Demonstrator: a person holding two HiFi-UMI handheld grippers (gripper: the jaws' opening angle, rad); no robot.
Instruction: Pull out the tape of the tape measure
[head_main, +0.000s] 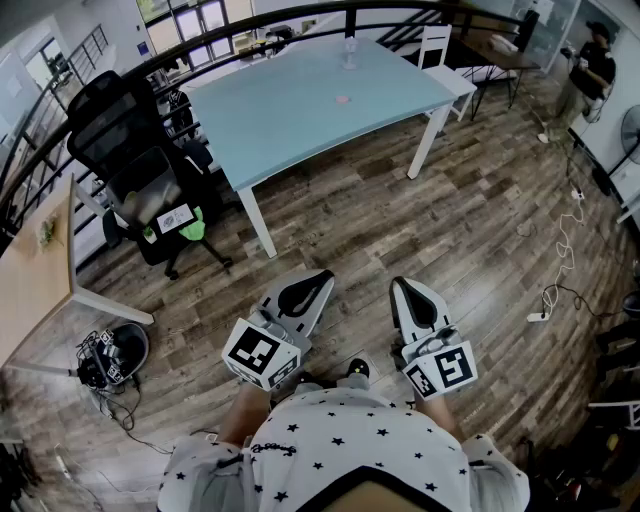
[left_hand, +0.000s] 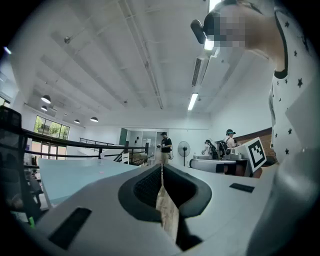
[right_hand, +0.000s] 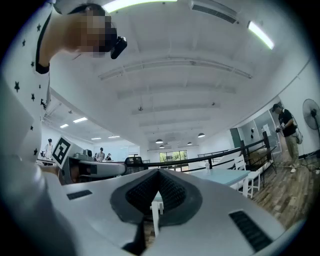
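Observation:
I see no tape measure that I can make out. A small pinkish thing (head_main: 343, 99) lies on the light blue table (head_main: 300, 110) far ahead, too small to tell what it is. My left gripper (head_main: 319, 276) is held close to the person's body, jaws shut with nothing between them; the left gripper view shows its tips meeting (left_hand: 161, 169) and aimed level across the room. My right gripper (head_main: 402, 284) is beside it, also shut and empty, its tips together (right_hand: 158, 173). Both are well short of the table, above the wooden floor.
A black office chair (head_main: 131, 165) stands left of the blue table and a white chair (head_main: 442, 62) at its right end. A wooden table (head_main: 36, 272) is at far left, with a bag and cables (head_main: 109, 356) below it. A person (head_main: 590, 66) stands at far right. Cables (head_main: 561, 262) lie on the floor.

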